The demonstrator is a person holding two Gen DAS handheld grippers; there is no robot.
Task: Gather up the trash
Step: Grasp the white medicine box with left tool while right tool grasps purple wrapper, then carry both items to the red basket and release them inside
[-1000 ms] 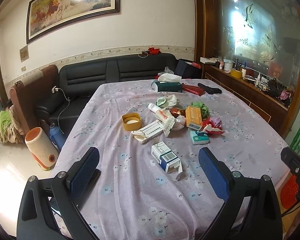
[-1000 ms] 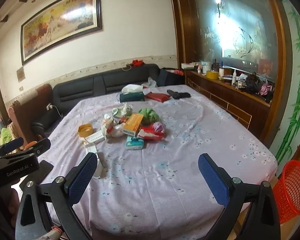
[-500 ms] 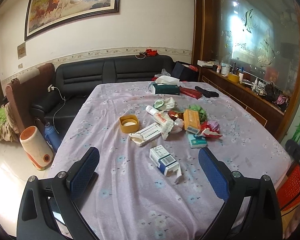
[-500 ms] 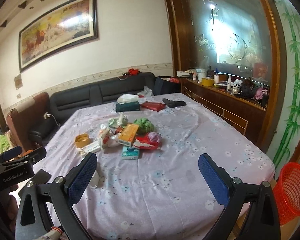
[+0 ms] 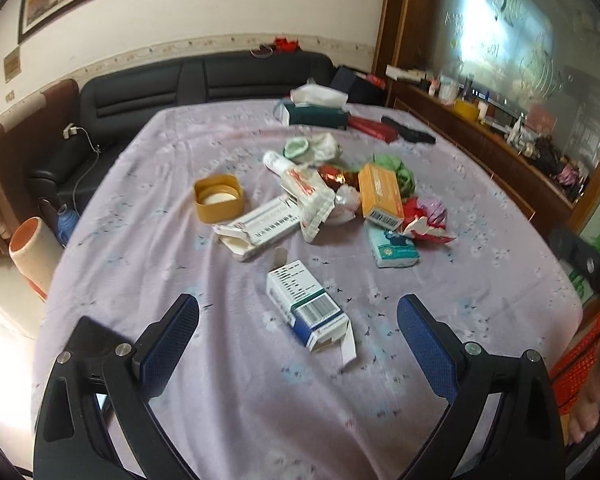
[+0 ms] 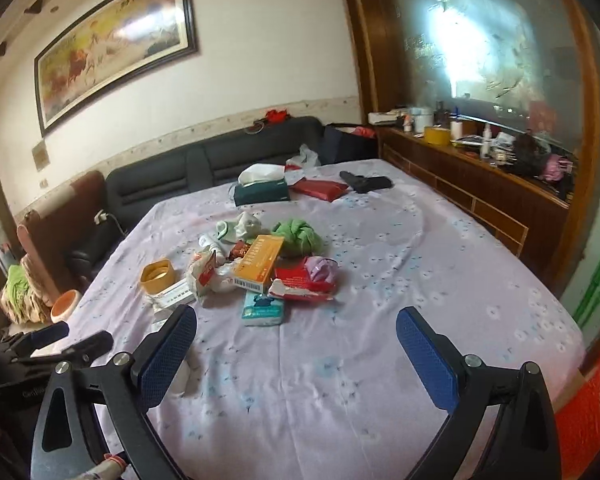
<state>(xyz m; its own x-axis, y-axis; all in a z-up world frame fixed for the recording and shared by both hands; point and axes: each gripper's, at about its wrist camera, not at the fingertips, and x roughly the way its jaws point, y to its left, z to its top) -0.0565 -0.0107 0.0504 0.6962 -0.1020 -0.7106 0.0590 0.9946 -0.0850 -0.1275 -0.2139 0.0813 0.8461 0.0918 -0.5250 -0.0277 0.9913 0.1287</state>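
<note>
A heap of trash lies mid-table on the lilac floral cloth (image 5: 220,360): an orange box (image 5: 380,195), a long white carton (image 5: 260,227), a crumpled wrapper (image 5: 310,196), a teal tissue pack (image 5: 394,249), a red torn packet (image 5: 424,220), a green wad (image 5: 400,172) and a yellow tub (image 5: 218,198). A white and blue box (image 5: 308,306) lies nearest, just ahead of my open left gripper (image 5: 298,334), between its fingers' line. My right gripper (image 6: 296,344) is open and empty above the cloth, short of the tissue pack (image 6: 263,310).
A red mesh bin (image 6: 592,412) stands on the floor at the table's right corner. A dark tissue box (image 6: 262,188), a red pouch (image 6: 320,189) and a black item (image 6: 366,182) lie at the far end. A black sofa (image 5: 188,84) and wooden sideboard (image 6: 480,184) flank the table.
My left gripper has moved forward and tilted down, so the white and blue box is closer between its fingers. The right gripper has shifted slightly nearer the table. Both stay open.
</note>
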